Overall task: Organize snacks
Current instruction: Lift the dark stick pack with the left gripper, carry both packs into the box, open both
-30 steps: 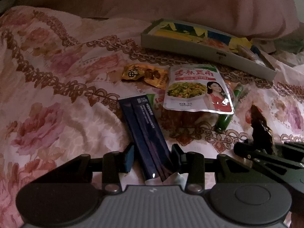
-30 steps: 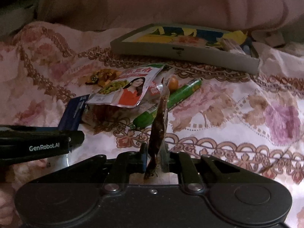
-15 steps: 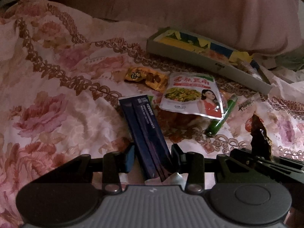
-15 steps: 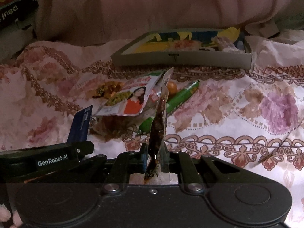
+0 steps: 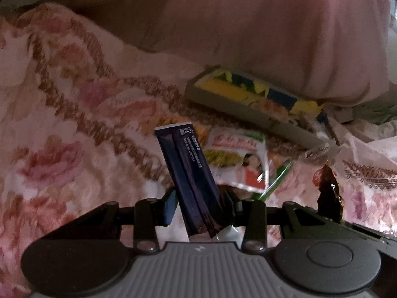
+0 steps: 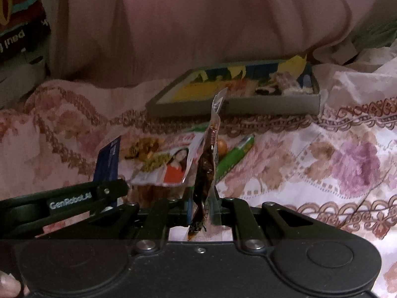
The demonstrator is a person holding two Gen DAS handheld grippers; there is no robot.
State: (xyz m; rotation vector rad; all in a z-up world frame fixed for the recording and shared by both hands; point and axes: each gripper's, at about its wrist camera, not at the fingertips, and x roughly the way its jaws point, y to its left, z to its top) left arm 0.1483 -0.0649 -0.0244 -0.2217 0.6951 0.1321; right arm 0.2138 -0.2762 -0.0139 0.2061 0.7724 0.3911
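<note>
Snacks sat in both hands: left gripper (image 5: 198, 206) pinched a dark blue stick pack (image 5: 188, 171), right gripper (image 6: 202, 207) clamped a clear brown-meat pouch (image 6: 204, 173). Beyond lay more pkts w/ a green sausage (image 6: 234, 157) on the floral bedspread (image 5: 74, 129), then a grey tray (image 6: 248, 105), pink bedding (image 6: 198, 24) behind.

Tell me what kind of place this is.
Most likely a bedroom, with the work done on a bed: a floral bedspread covers the soft, rumpled surface, a pink pillow lies behind it, and snacks sit loose on the fabric beside a shallow tray.
</note>
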